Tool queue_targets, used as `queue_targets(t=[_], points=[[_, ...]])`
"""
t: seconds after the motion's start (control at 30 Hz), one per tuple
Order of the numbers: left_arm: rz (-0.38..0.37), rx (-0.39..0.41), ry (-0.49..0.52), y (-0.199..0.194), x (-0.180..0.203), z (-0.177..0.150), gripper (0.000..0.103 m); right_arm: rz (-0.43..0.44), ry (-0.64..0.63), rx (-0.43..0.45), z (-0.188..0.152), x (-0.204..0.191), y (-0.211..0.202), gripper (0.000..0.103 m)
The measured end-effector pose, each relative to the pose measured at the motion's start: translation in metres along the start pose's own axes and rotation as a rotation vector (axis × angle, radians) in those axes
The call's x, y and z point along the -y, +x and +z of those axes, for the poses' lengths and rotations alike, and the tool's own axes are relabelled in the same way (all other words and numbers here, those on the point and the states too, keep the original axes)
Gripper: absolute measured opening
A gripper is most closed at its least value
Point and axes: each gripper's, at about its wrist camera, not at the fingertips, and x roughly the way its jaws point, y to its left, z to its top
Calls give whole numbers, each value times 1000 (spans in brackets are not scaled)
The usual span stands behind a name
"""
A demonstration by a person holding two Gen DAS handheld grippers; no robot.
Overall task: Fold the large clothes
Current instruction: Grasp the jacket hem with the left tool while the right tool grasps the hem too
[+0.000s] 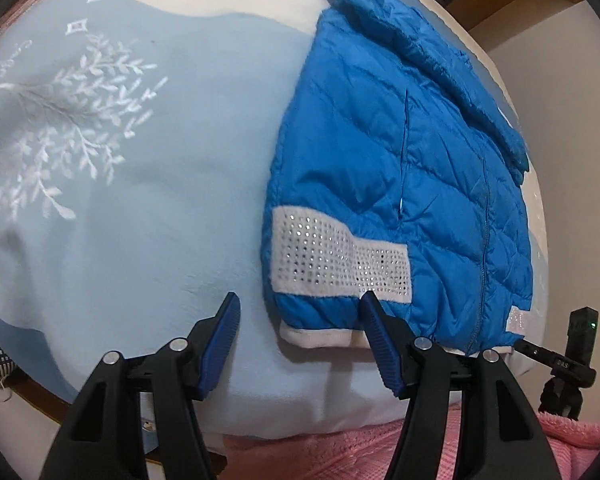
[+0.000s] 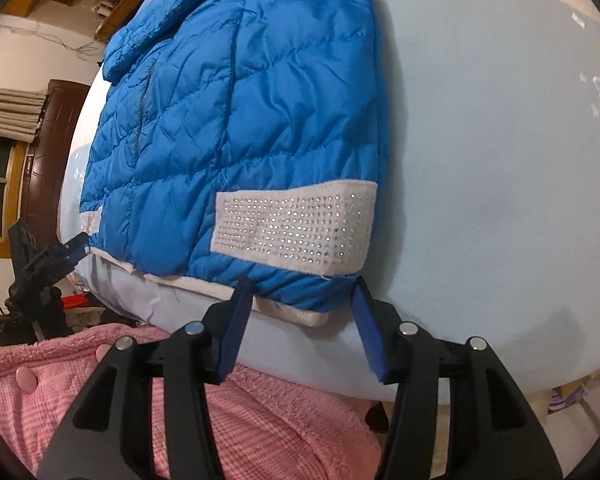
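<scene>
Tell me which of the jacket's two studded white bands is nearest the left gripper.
The band just above the left gripper, at the jacket corner beside bare sheet; the other band sits at the far corner.

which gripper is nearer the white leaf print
Left. The left gripper is on the blue jacket's side facing the leaf print; the right gripper is past the jacket's far side.

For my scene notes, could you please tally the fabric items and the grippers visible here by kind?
Blue quilted jacket: 1
Light blue bed cover: 1
Pink fleece garment: 1
Grippers: 2, the left gripper and the right gripper, each open at the jacket's hem
Total: 5
</scene>
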Motion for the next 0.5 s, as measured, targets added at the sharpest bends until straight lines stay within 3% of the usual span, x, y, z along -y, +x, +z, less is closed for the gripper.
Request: queue_targets(t=[0.07,0.13,0.3,0.5], points=[[-10,1,19,2,0,-2,56,0,-1,-1,0,1,2,43],[-43,-9,30,5,0,-2,36,17,9,-4,0,2,4,35],[-66,-2,58,3,9,0,15,34,-24,10,-1,1,-3,16],[-127,20,82,-16,20,8,8,108,-17,61,4,-4,-23,10]])
